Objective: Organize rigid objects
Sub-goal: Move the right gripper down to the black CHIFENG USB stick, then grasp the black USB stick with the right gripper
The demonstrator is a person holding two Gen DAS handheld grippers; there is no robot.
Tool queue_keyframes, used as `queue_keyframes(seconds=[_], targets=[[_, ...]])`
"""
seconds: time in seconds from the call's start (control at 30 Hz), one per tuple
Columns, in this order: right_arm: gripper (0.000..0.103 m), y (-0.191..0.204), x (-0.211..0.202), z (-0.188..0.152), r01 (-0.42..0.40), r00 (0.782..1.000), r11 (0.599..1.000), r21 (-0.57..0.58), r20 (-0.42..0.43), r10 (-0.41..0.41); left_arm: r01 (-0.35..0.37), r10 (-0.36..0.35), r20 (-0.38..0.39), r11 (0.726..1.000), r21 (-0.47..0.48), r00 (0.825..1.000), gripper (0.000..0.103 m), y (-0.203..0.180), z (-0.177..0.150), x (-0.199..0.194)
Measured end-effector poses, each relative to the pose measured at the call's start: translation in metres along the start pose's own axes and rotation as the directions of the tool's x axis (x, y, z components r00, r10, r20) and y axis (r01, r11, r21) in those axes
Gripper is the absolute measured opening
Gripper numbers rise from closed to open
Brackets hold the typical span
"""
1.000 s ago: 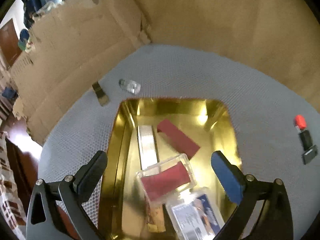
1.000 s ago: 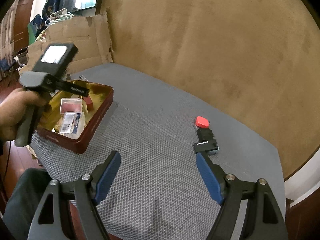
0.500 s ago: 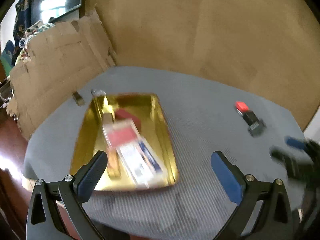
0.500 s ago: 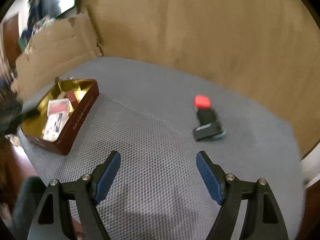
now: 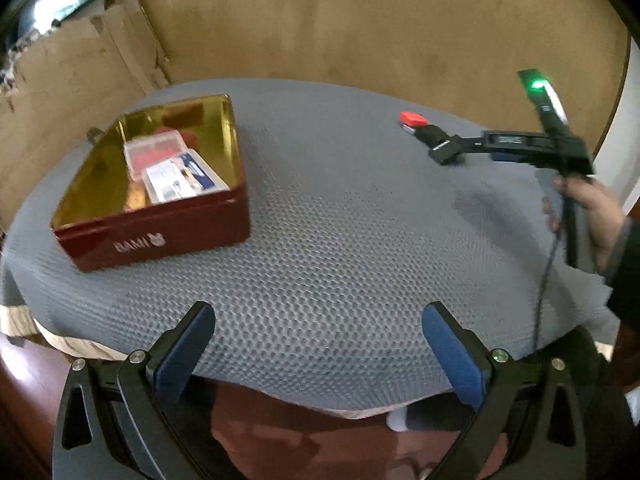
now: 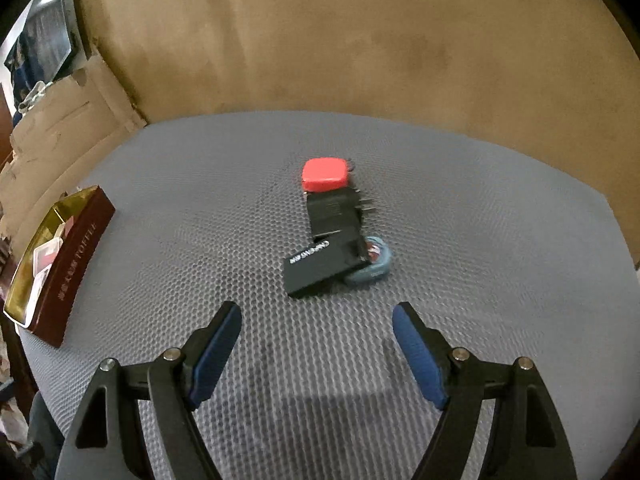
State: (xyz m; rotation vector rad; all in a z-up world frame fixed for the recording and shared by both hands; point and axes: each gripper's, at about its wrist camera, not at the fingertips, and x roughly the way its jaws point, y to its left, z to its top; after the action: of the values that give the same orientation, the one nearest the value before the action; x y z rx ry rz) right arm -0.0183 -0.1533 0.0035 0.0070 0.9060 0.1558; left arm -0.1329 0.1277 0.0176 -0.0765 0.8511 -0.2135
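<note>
1. Both grippers have swung away from the tin since a second ago: the left gripper (image 5: 318,350), then directly over the tin's gold interior, now hangs over bare mat near the table's front edge, and the right gripper (image 6: 316,344) has closed in on the small cluster of objects.
2. Left gripper: blue pads spread wide, nothing between them.
3. Right gripper: jaws released, empty, over the grey honeycomb mat (image 6: 500,240); in the left wrist view it reaches in from the right, held by a hand (image 5: 596,212).
4. Just beyond the right gripper's fingertips lies a black rectangular block with white lettering (image 6: 326,266), resting partly on a blue rounded item (image 6: 376,266).
5. Touching it behind stands a black plug-like adapter (image 6: 334,210), and behind that a red rounded-square object (image 6: 325,174).
6. Well apart, at the mat's left side, sits the dark red tin (image 5: 160,232) with a gold interior, holding a clear case with a red insert (image 5: 154,150) and a packaged card (image 5: 180,178).
7. Cardboard (image 5: 76,76) leans behind the tin.
</note>
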Motion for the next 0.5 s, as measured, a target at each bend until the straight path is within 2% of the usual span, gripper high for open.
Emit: queue_keyframes(seconds=[0.13, 0.23, 0.27, 0.3, 0.33, 0.37, 0.4, 0.47, 0.5], targets=[[0.080, -0.007, 0.015, 0.010, -0.023, 1.000, 0.995, 0.093, 0.013, 0.022, 0.000, 0.000, 0.004, 1.000, 0.009, 1.000, 0.103, 0.001, 0.002, -0.002], [0.080, -0.012, 0.028, 0.014, -0.013, 1.000, 0.993, 0.117, 0.003, 0.012, 0.008, -0.008, -0.026, 1.000, -0.011, 1.000, 0.103, 0.006, 0.001, 0.002], [0.073, -0.013, 0.032, 0.014, -0.021, 1.000, 0.992, 0.127, 0.004, 0.021, 0.007, -0.007, -0.030, 1.000, -0.015, 1.000, 0.103, 0.008, -0.001, 0.001], [0.060, -0.015, 0.034, 0.014, -0.020, 1.000, 0.990, 0.136, 0.007, 0.019, 0.004, -0.005, -0.036, 1.000, -0.018, 0.999, 0.103, 0.009, -0.002, 0.002], [0.032, -0.015, 0.036, 0.014, 0.009, 1.000, 0.990, 0.137, 0.004, -0.010, 0.002, -0.003, -0.039, 1.000, -0.019, 0.999, 0.103, 0.009, -0.003, 0.003], [0.020, -0.017, 0.037, 0.013, -0.005, 1.000, 0.989, 0.146, 0.003, 0.005, 0.000, -0.001, -0.044, 1.000, -0.021, 0.999, 0.103, 0.010, -0.004, 0.004], [0.018, -0.017, 0.036, 0.012, -0.014, 1.000, 0.988, 0.152, 0.009, 0.013, -0.001, 0.000, -0.049, 1.000, -0.023, 0.999, 0.103, 0.010, -0.005, 0.005], [0.004, -0.013, 0.027, 0.010, 0.020, 0.999, 0.992, 0.121, 0.032, -0.024, -0.003, 0.002, -0.058, 1.000, -0.022, 0.998, 0.103, 0.010, -0.006, 0.007], [0.004, -0.010, 0.026, 0.009, 0.008, 0.999, 0.994, 0.106, 0.030, -0.012, -0.001, 0.000, -0.061, 1.000, -0.022, 0.998, 0.103, 0.010, -0.006, 0.008]])
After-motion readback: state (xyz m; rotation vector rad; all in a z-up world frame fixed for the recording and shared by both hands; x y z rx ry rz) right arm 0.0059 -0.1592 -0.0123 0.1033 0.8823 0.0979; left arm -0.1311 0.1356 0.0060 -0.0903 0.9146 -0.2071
